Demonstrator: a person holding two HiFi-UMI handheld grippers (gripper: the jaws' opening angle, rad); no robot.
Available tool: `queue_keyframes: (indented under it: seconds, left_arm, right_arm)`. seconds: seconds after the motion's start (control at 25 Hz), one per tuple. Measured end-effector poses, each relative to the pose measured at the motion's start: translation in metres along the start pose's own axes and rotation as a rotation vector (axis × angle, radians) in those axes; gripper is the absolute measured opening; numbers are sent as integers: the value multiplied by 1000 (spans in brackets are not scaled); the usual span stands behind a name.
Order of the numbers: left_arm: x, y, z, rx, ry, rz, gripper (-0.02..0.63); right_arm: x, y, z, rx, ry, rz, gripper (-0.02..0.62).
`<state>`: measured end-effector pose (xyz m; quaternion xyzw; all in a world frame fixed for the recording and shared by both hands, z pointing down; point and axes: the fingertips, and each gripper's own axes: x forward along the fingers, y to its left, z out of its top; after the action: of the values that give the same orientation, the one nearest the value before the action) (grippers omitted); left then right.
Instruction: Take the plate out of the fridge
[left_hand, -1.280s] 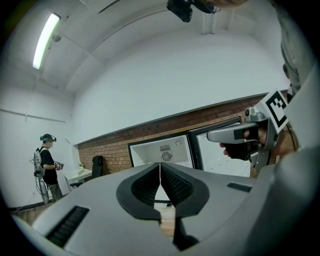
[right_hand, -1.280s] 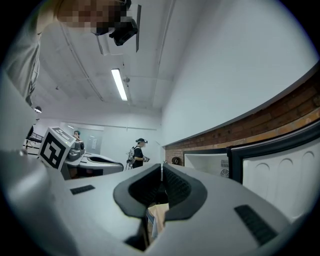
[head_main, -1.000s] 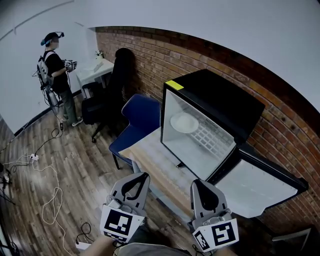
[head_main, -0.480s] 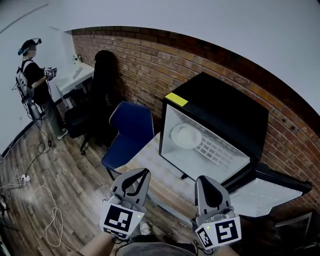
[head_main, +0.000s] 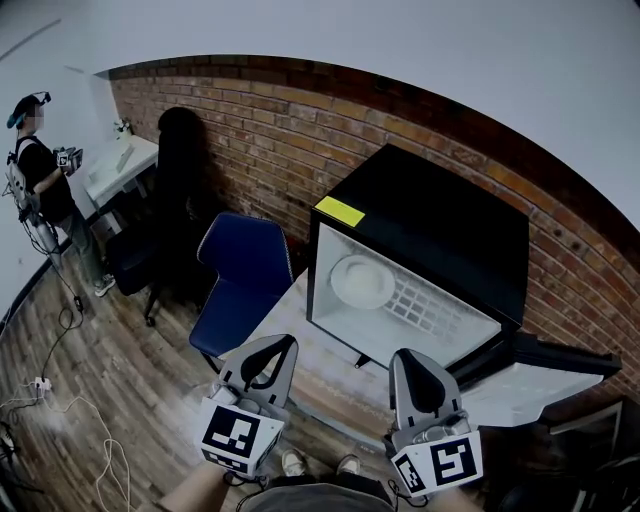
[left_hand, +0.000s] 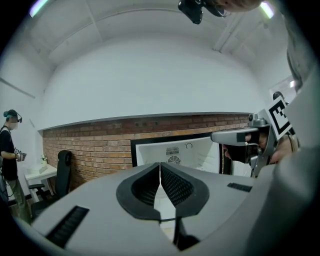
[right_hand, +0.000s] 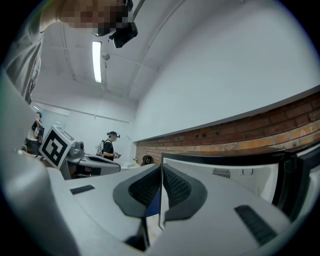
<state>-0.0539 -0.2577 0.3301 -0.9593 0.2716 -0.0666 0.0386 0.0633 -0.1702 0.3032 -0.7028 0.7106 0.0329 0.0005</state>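
Plate lies on the wire shelf inside the open fridge. Left gripper and right gripper hang before the fridge, apart from it, jaws pressed together, empty.

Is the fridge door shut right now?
No, the door of the fridge hangs open, and the white plate shows inside.

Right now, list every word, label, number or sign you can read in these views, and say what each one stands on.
No readable words or numbers anywhere.
Yellow sticker on the front corner of the fridge top: no print can be made out.
Left marker cube: black-and-white square pattern, no letters.
Right marker cube: same kind of pattern, no letters.
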Motion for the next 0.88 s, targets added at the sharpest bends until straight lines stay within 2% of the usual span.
queue_keyframes:
  seconds: [0.16, 0.24, 0.48, 0.56, 0.72, 0.88]
  left_arm:
    - [10, -12, 2, -7, 1, -40, 20]
    - [14, -17, 3, -1, -8, -38, 20]
    - [28, -25, 8, -50, -26, -32, 20]
    - [34, -26, 8, -105, -32, -38, 20]
    - [49, -24, 7, -267, -51, -59, 21]
    - [65, -26, 6, -425, -61, -114, 26]
  right_arm:
    - [1, -13, 2, 4, -3, -8, 32]
    - [2, -18, 1, 10, -3, -6, 32]
    - [3, -31, -1, 20, -2, 8, 32]
    - [3, -36, -2, 24, -2, 11, 32]
    - [7, -42, -2, 26, -4, 23, 32]
    - [11, -45, 0, 15, -4, 35, 32]
